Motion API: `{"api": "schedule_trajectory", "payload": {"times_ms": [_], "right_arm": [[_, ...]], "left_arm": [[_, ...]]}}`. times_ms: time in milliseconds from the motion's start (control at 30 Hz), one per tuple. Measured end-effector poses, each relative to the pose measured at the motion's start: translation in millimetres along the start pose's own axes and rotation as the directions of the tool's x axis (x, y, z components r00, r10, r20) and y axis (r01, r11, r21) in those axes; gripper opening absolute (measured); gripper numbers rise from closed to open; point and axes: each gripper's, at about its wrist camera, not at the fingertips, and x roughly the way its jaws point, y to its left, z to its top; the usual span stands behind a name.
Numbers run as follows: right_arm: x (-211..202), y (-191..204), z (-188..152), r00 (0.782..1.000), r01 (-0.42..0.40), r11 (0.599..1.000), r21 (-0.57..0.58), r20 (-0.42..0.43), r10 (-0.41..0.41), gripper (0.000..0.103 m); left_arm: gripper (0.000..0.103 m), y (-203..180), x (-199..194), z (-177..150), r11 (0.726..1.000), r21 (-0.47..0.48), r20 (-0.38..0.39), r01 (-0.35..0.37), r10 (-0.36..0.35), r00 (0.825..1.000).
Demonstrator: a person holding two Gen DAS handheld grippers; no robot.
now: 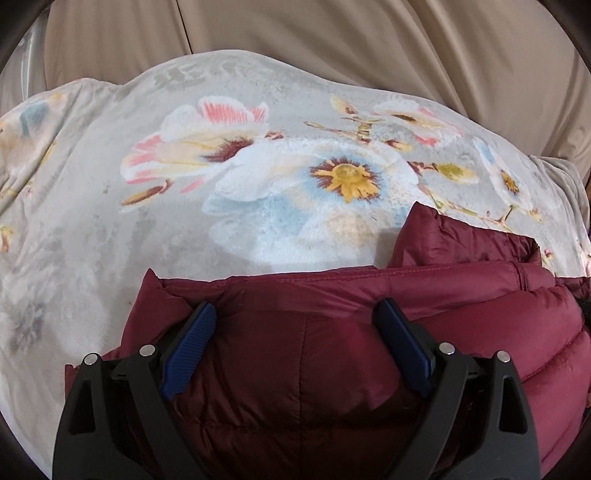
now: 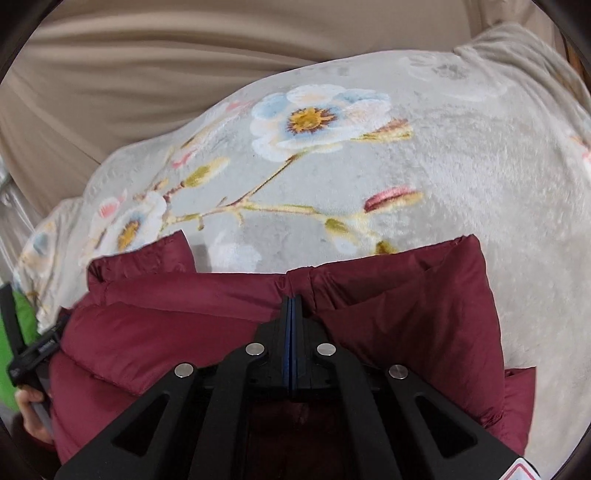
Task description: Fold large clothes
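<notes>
Maroon puffer jacket (image 1: 314,369), quilted, bunched, folded on floral blanket (image 1: 110,203)

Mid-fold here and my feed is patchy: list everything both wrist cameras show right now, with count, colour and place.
puffer jacket: one, maroon, lying on the blanket under both grippers, partly folded.
floral blanket: one, pale grey with white, pink and blue flowers, spread under the jacket.
beige fabric: one draped backdrop, tan, behind the blanket.
green surface: one patch, far left edge of the right wrist view; cannot identify it.
left gripper: one, black with blue pads, open over the jacket.
right gripper: one, black, blue pads together at the jacket's top edge seam.
</notes>
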Motion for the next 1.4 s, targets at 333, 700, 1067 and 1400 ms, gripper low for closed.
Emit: {"api": "schedule_trajectory", "payload": {"times_ms": [333,700,1067,1400], "right_arm": [[-67,64,-18,0.996,0.001,0.992,-0.124,0.089,0.010,0.014],[-52,143,-83,0.998,-0.023,0.922,-0.386,-0.070,-0.005,0.014],[1,186,-46,0.965,-0.191,0.931,-0.312,-0.235,0.119,0.014],[12,173,-48,0.926,-0.304,0.933,-0.191,-0.288,0.243,0.013]], "left_arm": [[0.088,-8,-4,-2,0.996,0.033,0.009,-0.082,0.081,0.997],[0.088,15,-60,-14,0.998,-0.069,0.076,0.014,-0.008,0.997],[0.092,83,-118,-73,0.963,-0.256,0.002,0.083,-0.086,0.996],[0.096,89,-101,-102,0.957,-0.276,-0.049,0.090,-0.107,0.993]]}}
